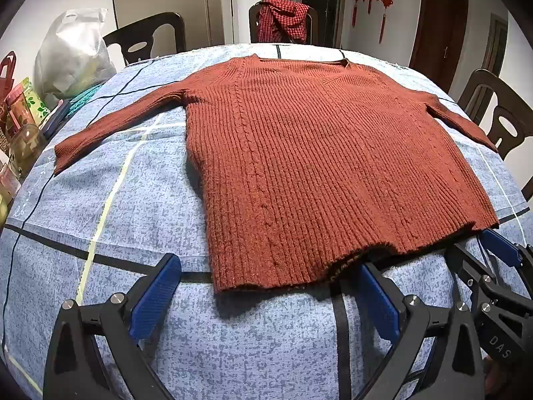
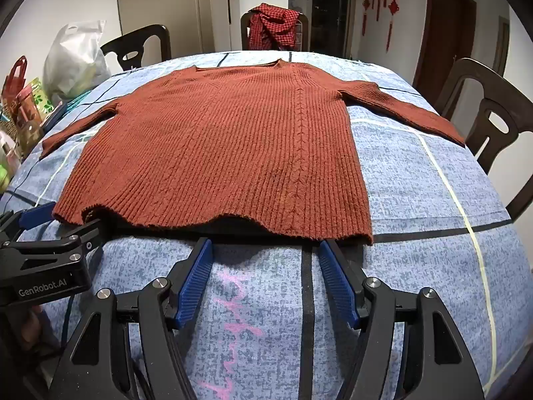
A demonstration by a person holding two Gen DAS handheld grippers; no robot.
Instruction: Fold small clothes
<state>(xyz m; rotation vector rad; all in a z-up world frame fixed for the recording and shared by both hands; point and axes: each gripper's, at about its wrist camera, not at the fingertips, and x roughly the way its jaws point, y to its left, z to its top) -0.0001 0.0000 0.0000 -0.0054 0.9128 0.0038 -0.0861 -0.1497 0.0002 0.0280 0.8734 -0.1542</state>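
Observation:
A rust-red ribbed knit sweater (image 1: 316, 153) lies flat on the blue patterned tablecloth (image 1: 100, 200), both sleeves spread out, neck at the far side; it also shows in the right wrist view (image 2: 226, 153). My left gripper (image 1: 269, 273) is open at the hem's near left corner, with the hem between its blue fingers and the right finger's tip under the raised edge. My right gripper (image 2: 265, 250) is open just in front of the hem's right part, and its tips reach the lifted edge. Each gripper shows at the other view's edge.
Dark wooden chairs (image 2: 489, 113) ring the table; the far one holds a red checked cloth (image 1: 283, 20). A white plastic bag (image 1: 73, 56) and gift bags and jars (image 1: 20, 116) crowd the table's left edge. The tablecloth (image 2: 433, 200) is bare to the sweater's right.

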